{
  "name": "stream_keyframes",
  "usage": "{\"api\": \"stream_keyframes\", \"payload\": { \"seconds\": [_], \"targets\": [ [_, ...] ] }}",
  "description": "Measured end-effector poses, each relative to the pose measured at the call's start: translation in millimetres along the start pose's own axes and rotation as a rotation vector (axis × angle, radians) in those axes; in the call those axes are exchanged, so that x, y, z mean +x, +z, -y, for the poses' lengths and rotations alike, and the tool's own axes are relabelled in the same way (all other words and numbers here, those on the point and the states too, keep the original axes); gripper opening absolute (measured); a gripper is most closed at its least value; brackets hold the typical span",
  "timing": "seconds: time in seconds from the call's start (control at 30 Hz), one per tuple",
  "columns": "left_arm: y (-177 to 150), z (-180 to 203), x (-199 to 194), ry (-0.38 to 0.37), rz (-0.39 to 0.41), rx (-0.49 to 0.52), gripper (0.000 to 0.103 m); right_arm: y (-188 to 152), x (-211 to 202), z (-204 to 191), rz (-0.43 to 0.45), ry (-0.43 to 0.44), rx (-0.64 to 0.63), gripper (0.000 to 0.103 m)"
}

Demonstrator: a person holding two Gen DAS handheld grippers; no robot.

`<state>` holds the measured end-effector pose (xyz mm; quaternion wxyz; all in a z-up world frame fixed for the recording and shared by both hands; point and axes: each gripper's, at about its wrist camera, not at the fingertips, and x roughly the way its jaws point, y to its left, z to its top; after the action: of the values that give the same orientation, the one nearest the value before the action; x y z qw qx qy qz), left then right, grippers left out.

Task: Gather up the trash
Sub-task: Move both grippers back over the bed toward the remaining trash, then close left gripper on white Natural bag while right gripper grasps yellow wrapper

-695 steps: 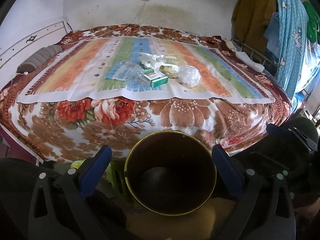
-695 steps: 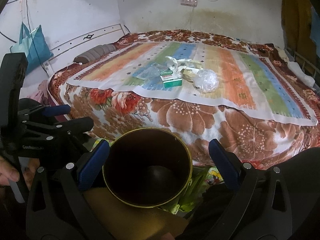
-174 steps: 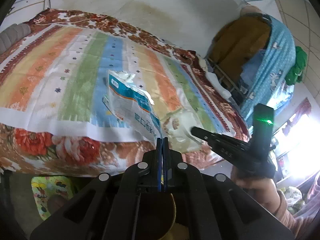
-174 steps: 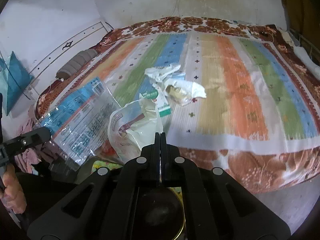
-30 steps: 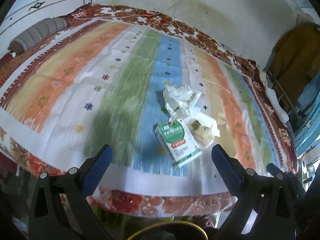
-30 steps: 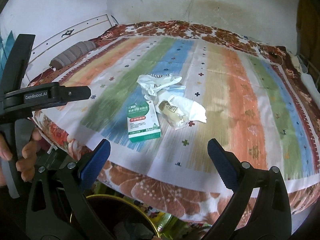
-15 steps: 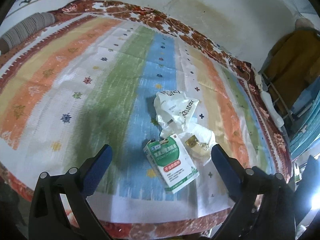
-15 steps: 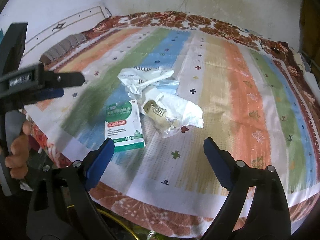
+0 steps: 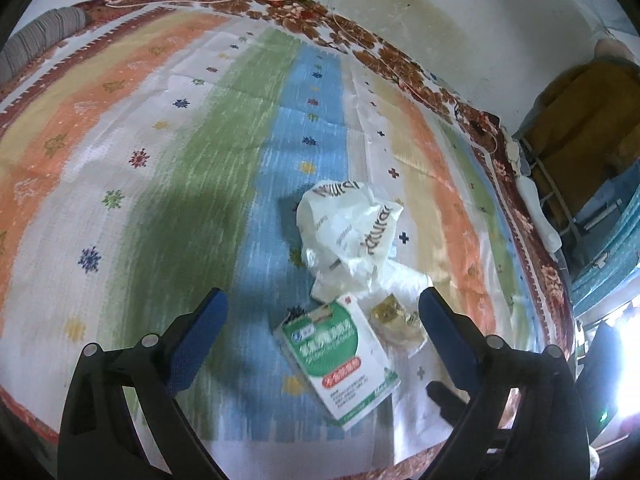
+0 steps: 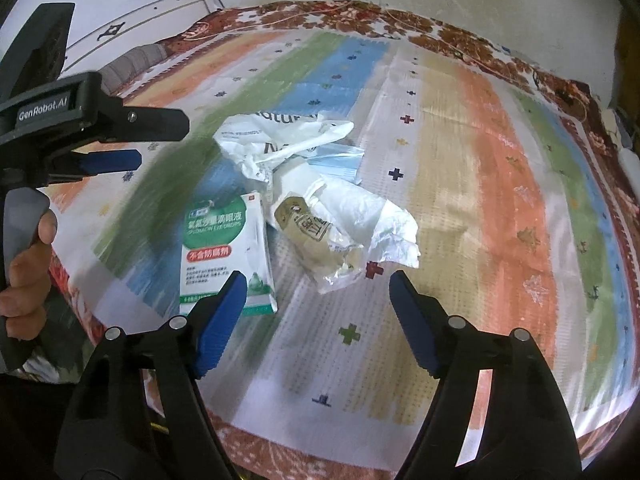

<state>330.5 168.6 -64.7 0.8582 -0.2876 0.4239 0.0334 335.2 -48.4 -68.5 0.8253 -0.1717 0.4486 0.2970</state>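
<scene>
Left hand-held gripper (image 9: 322, 326), jaws apart, over eye-drop box (image 9: 338, 356) on bed (image 9: 160, 160); right hand-held gripper (image 10: 316, 312), jaws apart, near crumpled wrappers (image 10: 344, 220). Step: approach; next, closing on each.

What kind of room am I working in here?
Most likely a bedroom in a home: trash lies on a bed with a striped sheet over a floral blanket, a grey bolster pillow at its head.
</scene>
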Motion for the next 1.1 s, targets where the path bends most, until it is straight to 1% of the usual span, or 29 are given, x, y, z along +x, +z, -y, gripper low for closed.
{"api": "stream_keyframes", "payload": {
  "seconds": [0.1, 0.17, 0.23, 0.3, 0.37, 0.4, 0.43, 0.47, 0.5, 0.53, 0.57, 0.6, 0.63, 0.7, 0.73, 0.8, 0.83, 0.87, 0.9, 0.97, 1.1],
  "targets": [
    [9, 2, 9, -0.012, -0.013, -0.006, 0.091, 4, 6, 0, -0.005, -0.016, -0.001, 0.069],
    [13, 5, 18, -0.018, -0.035, -0.003, 0.087, 7, 10, 0, -0.017, -0.014, 0.004, 0.069],
    [16, 10, 25, -0.019, -0.048, 0.021, 0.085, 10, 13, 1, -0.029, 0.001, 0.006, 0.069],
    [20, 15, 32, -0.004, -0.049, 0.061, 0.082, 13, 16, 1, -0.027, -0.017, -0.003, 0.069],
    [22, 17, 37, 0.013, -0.059, 0.081, 0.076, 16, 22, 5, -0.043, -0.004, 0.018, 0.069],
    [24, 18, 42, 0.035, -0.071, 0.092, 0.073, 17, 26, 7, -0.062, 0.007, 0.034, 0.067],
    [28, 19, 45, 0.045, -0.079, 0.090, 0.067, 17, 29, 9, -0.071, 0.010, 0.039, 0.067],
    [31, 18, 46, 0.033, -0.077, 0.079, 0.065, 17, 30, 9, -0.075, 0.014, 0.039, 0.064],
    [32, 16, 48, 0.004, -0.074, 0.058, 0.064, 17, 32, 10, -0.080, 0.018, 0.038, 0.063],
    [32, 15, 51, -0.004, -0.078, 0.049, 0.062, 16, 34, 11, -0.081, 0.023, 0.039, 0.062],
    [30, 14, 56, 0.003, -0.091, 0.050, 0.053, 16, 36, 12, -0.083, 0.027, 0.042, 0.060],
    [28, 13, 62, 0.018, -0.105, 0.055, 0.045, 15, 39, 13, -0.092, 0.032, 0.042, 0.056],
    [27, 12, 65, 0.016, -0.108, 0.053, 0.035, 14, 41, 14, -0.100, 0.035, 0.038, 0.054],
    [25, 10, 69, -0.014, -0.112, 0.043, 0.032, 11, 46, 17, -0.107, 0.039, 0.042, 0.045],
    [25, 11, 70, -0.020, -0.115, 0.046, 0.030, 10, 50, 19, -0.124, 0.042, 0.051, 0.043],
    [25, 13, 70, -0.006, -0.109, 0.069, 0.025, 9, 57, 22, -0.152, 0.043, 0.062, 0.035],
    [25, 14, 68, -0.001, -0.103, 0.077, 0.020, 9, 57, 22, -0.149, 0.043, 0.060, 0.034],
    [25, 15, 66, 0.004, -0.095, 0.080, 0.009, 10, 57, 23, -0.141, 0.045, 0.058, 0.032],
    [26, 15, 62, 0.011, -0.088, 0.077, 0.006, 10, 57, 23, -0.136, 0.050, 0.059, 0.030],
    [27, 15, 53, 0.015, -0.077, 0.066, 0.005, 10, 58, 25, -0.140, 0.063, 0.072, 0.027],
    [26, 23, 22, 0.019, -0.028, 0.109, 0.004, 11, 52, 30, -0.133, 0.082, 0.094, 0.024]
  ]
}}
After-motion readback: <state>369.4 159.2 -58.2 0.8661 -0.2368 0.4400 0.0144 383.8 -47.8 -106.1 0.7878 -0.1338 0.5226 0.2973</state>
